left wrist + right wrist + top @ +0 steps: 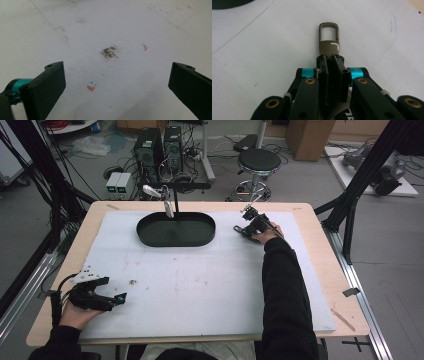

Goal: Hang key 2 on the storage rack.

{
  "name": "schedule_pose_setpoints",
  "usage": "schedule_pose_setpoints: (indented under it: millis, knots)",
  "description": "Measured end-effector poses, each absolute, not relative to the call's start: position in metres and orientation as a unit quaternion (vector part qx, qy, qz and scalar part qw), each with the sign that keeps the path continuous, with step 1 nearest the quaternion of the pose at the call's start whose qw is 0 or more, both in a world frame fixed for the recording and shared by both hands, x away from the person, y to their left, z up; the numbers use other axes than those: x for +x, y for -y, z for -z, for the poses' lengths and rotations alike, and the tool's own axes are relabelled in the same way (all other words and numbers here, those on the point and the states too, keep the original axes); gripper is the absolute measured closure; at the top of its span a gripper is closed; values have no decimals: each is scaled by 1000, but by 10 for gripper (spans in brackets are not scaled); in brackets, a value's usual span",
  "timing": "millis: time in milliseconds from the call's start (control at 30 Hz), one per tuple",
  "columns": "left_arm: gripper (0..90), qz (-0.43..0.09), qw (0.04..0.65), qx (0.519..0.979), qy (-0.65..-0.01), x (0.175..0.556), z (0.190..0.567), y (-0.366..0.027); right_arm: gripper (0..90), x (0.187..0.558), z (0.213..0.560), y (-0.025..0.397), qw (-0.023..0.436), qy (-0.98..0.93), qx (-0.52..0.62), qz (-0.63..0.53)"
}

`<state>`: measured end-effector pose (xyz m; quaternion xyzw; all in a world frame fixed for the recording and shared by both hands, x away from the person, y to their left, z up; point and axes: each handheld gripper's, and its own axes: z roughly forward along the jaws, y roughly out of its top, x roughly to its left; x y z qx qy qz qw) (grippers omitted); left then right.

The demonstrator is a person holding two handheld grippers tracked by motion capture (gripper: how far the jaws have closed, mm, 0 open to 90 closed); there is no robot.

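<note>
A dark metal snap hook (329,37) sticks out ahead of my right gripper (329,58), whose jaws are shut on its flat base. In the high view that right gripper (247,222) is held just right of the black oval tray (176,239), with the hook (246,210) small at its tip. My left gripper (120,298) rests low at the near left of the white mat (200,280), in a hand. In the left gripper view my gripper (115,85) stands wide open over bare mat, nothing between the fingers (47,85).
A grey-brown smudge (109,52) and small orange flecks (90,88) mark the mat ahead of the left gripper. A thin stand with a metal clip (167,202) rises behind the tray. The tray's edge (229,3) shows at the top left of the right gripper view.
</note>
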<state>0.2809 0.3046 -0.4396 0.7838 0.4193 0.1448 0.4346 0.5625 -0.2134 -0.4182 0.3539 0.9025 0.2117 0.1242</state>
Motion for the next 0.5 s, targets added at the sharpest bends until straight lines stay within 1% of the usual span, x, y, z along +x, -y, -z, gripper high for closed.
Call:
schedule_pose_setpoints:
  millis: [33, 100, 233, 500]
  knots:
    - [17, -144, 435, 784, -419, 281, 440, -305, 863, 561, 418, 212, 133, -903, 352, -207]
    - [17, -144, 435, 784, -419, 281, 440, -305, 868, 560, 417, 211, 138, -902, 353, -206]
    - [17, -144, 434, 785, -418, 281, 440, -305, 871, 558, 412, 213, 123, -895, 368, -220]
    - [17, -144, 434, 786, -415, 281, 440, -304, 870, 547, 396, 216, 127, -885, 372, -249]
